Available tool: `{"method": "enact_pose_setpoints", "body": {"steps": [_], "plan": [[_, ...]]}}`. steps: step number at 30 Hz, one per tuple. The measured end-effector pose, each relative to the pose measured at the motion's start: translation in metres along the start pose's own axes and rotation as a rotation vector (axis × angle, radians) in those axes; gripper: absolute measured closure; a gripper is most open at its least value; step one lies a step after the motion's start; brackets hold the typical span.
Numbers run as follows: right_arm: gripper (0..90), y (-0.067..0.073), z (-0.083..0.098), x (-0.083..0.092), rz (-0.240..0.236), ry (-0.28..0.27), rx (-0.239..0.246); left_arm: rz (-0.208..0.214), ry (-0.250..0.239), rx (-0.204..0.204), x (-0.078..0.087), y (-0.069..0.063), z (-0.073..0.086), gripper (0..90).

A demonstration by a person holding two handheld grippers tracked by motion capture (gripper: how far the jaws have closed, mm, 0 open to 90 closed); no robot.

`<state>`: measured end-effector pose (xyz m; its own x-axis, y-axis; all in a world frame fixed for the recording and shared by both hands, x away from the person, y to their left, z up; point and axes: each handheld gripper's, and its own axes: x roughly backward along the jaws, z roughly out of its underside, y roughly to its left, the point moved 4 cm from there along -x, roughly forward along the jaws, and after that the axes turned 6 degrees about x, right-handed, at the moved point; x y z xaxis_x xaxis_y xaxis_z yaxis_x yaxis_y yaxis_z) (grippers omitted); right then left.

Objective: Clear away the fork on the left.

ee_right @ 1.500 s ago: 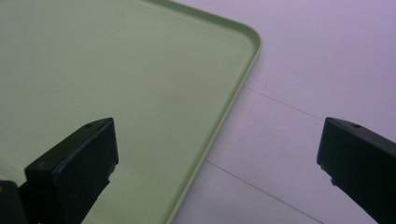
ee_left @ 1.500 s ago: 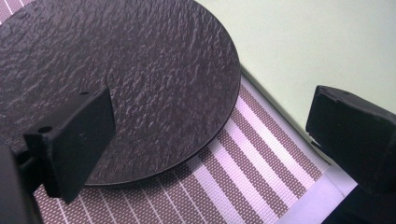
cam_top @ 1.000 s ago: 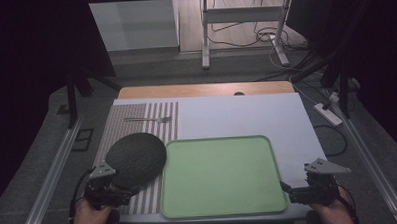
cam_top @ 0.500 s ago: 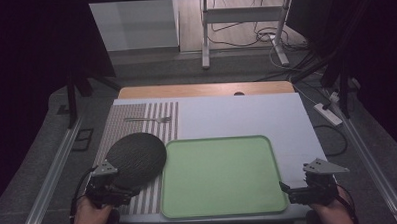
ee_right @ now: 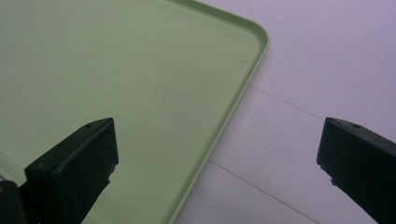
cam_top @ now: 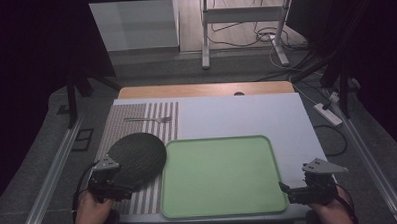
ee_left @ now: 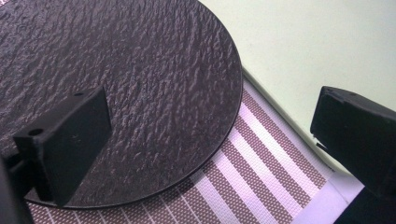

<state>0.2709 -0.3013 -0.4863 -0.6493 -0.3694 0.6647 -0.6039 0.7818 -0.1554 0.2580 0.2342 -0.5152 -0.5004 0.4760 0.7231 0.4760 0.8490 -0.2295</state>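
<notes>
The left tongs [cam_top: 120, 187] sit at the near left of the worktop [cam_top: 236, 118], spread wide, empty; in the left gripper view one jaw hangs over the dark plate [ee_left: 116, 88] and the other over the edge of the green tray [ee_left: 327, 42], with striped mat [ee_left: 261, 163] between them; whether the jaw touches the plate I cannot tell. The plate [cam_top: 138, 156] is round, rough-surfaced, lying flat on the mat [cam_top: 136, 119] at the near left, its right rim touching or just overlapping the tray's left edge; the tray [cam_top: 218, 174] lies in the near middle of the worktop, nothing on it. The right tongs [cam_top: 286, 189] are at the tray's near right corner, also spread wide and holding nothing; in the right gripper view one jaw stands above the tray [ee_right: 116, 70] and the other above the bare white worktop [ee_right: 327, 56], the tray's raised rim running between them. A fork [cam_top: 149, 119] lies on the far part of the mat, well apart from the plate and both tongs. A hand [cam_top: 92, 211] grips the left tool from the bottom edge; the other hand [cam_top: 330, 212] grips the right.
</notes>
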Motion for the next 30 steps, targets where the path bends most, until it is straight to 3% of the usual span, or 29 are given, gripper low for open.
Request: {"method": "enact_pose_setpoints", "body": {"steps": [5, 10, 17, 30], "plan": [[0.0, 0.0, 0.0, 0.0, -0.001, 0.001, 0.0, 0.045, -0.024, 0.005, -0.001, 0.002, -0.004, 0.0], [0.0, 0.0, 0.0, 0.0, -0.001, 0.002, -0.001, 0.059, -0.004, 0.001, -0.008, 0.007, -0.008, 0.0], [0.0, 0.0, 0.0, -0.001, -0.002, 0.005, 0.0, 0.047, 0.033, -0.01, -0.02, 0.014, -0.016, 0.0], [0.0, 0.0, 0.0, -0.001, -0.002, 0.008, 0.0, 0.052, 0.038, -0.034, -0.033, 0.026, -0.033, 0.0]]}}
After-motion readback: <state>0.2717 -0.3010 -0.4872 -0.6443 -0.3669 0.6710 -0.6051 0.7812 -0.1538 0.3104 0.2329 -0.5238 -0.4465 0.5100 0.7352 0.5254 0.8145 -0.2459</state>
